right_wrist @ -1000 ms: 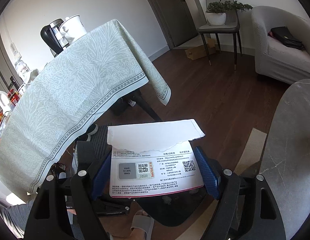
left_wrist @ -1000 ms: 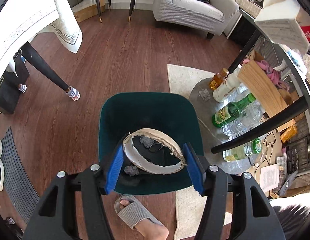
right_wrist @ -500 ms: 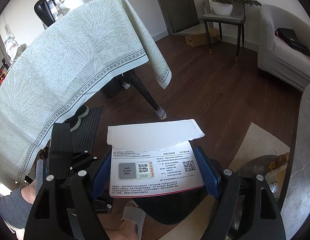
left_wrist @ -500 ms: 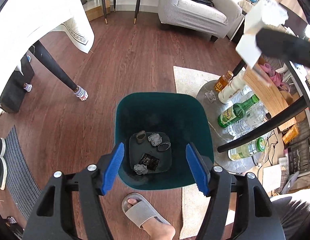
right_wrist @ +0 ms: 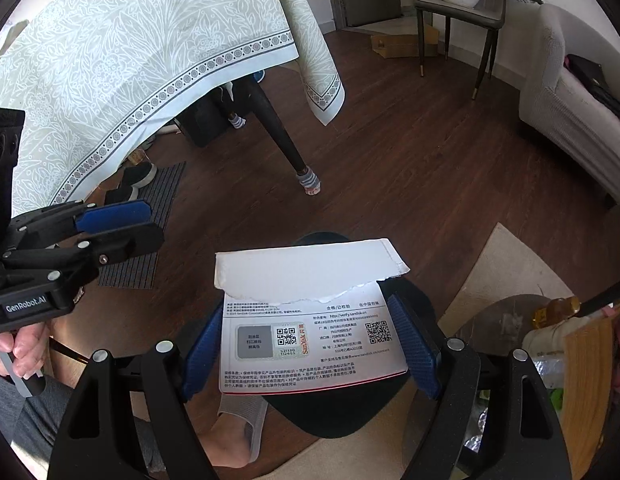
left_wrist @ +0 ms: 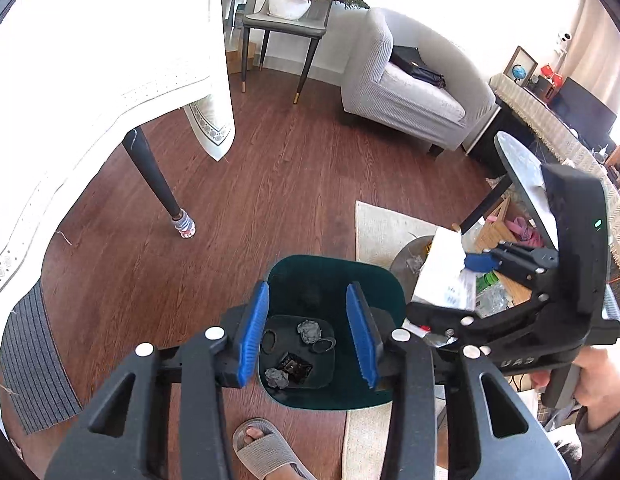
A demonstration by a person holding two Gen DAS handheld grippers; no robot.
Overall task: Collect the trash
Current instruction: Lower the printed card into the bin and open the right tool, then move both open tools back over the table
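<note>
Left hand-held gripper (left_wrist: 307, 334) is hanging directly over the dark green trash bin (left_wrist: 374, 280), blue pads spread apart with nothing between them. Seen through the gap between its fingers, on the bin floor: two crumpled grey paper wads (left_wrist: 308, 330), a small dark square wrapper (left_wrist: 295, 366) and two dark ring-shaped bits.

Right hand-held gripper (right_wrist: 310, 344) is clamping a torn SanDisk packaging card (right_wrist: 310, 344) by its side edges, printed face with QR codes toward the camera, ragged white flap at the top. In the left wrist view the same card (left_wrist: 442, 276) is sitting just right of the left gripper, beside the bin's right rim. The bin (right_wrist: 330, 416) is lying below and behind the card.
</note>
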